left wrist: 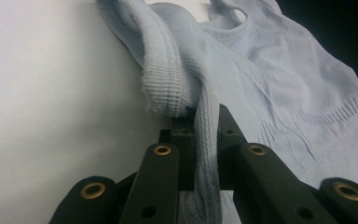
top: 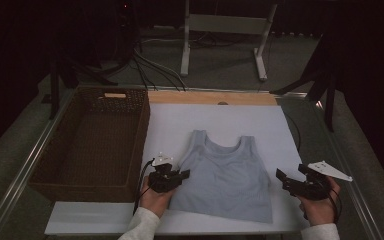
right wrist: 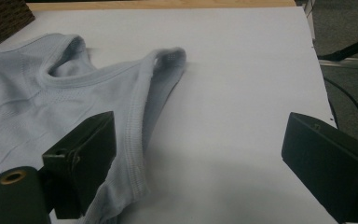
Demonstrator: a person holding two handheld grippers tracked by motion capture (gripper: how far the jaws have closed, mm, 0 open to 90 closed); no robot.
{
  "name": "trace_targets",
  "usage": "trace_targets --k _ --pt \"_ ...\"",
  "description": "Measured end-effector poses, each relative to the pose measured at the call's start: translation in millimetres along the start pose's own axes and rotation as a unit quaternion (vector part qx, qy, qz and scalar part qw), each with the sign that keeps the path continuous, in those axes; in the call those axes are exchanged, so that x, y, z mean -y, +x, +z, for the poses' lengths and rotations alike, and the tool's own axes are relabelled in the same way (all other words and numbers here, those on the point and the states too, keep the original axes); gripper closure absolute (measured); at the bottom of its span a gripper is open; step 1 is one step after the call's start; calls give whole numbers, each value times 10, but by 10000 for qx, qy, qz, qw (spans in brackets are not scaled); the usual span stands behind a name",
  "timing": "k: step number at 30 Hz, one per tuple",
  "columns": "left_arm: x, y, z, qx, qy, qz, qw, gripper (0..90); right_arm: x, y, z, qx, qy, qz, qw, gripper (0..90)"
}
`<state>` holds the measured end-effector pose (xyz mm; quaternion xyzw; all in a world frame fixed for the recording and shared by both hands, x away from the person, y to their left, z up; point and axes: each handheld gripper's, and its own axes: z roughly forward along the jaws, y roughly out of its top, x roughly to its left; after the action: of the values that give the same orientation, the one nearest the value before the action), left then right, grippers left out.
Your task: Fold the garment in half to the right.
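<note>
Pale blue ribbed tank top (top: 225,175) lies flat on a white table sheet (top: 175,125), just right of a wicker basket (top: 92,145). The left gripper (top: 177,176) is clenched on the top's left edge, fabric pinched between its jaws. The right gripper (top: 287,182) rests beside the top's right edge, jaws spread wide, grasping nothing.

The setting is a recording lab or studio, not a home. Black curtains (top: 25,45) enclose the space at the upper left and right of the frame. Cables (top: 150,65) run across the grey carpet (top: 220,70) at upper centre, beside a white metal stand frame (top: 225,30). Black tripod legs (top: 325,85) stand at right. The table (top: 220,120) carries a plain white work surface.
</note>
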<state>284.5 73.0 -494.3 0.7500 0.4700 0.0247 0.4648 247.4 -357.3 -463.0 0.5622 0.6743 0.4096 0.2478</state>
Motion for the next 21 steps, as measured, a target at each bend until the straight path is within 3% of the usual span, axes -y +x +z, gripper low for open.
trace_targets --k 21 --pt "74 88 -229 -144 -82 -132 9998 832 0 -4 3 -16 -1 15 10000 102"
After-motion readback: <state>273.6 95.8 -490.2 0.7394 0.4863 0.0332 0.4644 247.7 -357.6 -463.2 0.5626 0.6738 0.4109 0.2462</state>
